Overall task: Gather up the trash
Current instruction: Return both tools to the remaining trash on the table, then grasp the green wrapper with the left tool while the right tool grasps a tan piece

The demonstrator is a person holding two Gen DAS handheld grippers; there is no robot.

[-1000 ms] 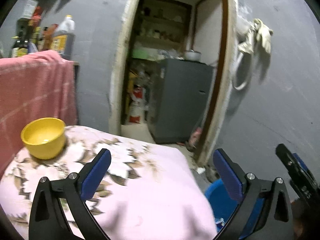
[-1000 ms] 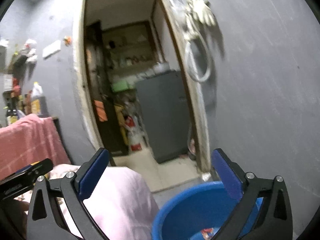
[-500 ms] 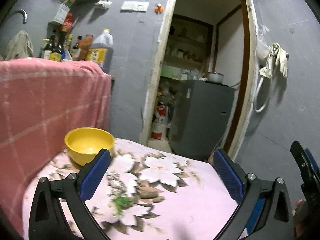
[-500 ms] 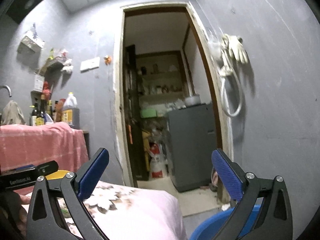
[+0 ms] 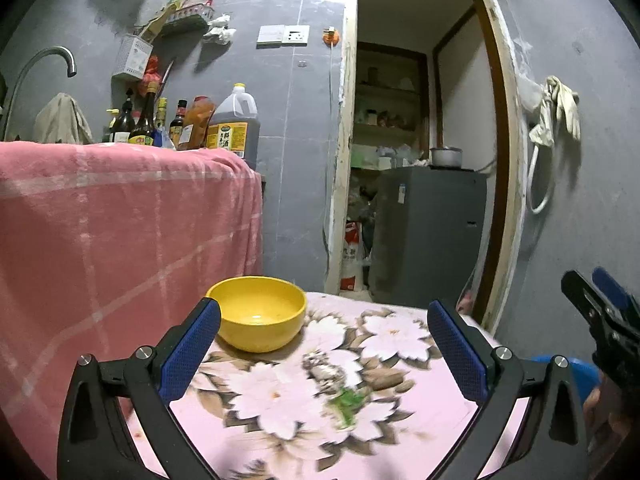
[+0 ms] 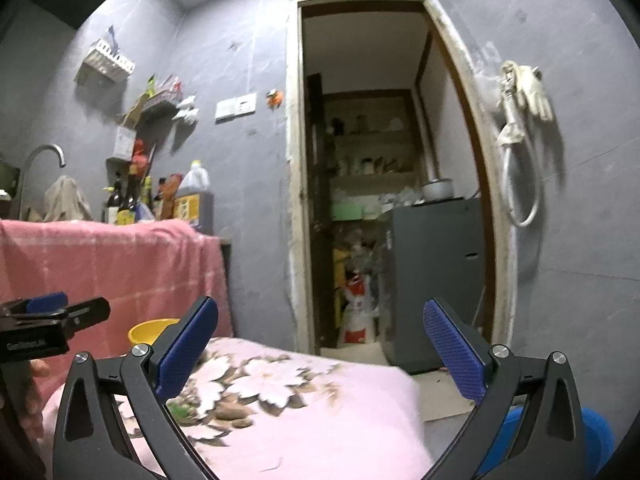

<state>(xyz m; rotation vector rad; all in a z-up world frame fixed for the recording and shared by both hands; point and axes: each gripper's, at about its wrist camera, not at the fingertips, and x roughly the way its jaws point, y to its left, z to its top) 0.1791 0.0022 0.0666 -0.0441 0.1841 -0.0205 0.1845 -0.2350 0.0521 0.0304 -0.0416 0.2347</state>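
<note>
My left gripper is open and empty above a table with a pink flowered cloth. A yellow bowl stands on the cloth just beyond its left finger. A small green scrap lies on the cloth between the fingers. My right gripper is open and empty over the same cloth; the bowl and the green scrap show at its left. A blue bin sits low at the right, mostly hidden; its rim shows in the left wrist view.
A counter draped in a pink towel stands left, with bottles and an oil jug on it and a tap. An open doorway leads to a grey fridge. Gloves and a hose hang on the right wall.
Both grippers have tilted up and swung left, away from the blue bin toward the table. The bowl and cloth now fill the left view; the bin has dropped to the edge.
</note>
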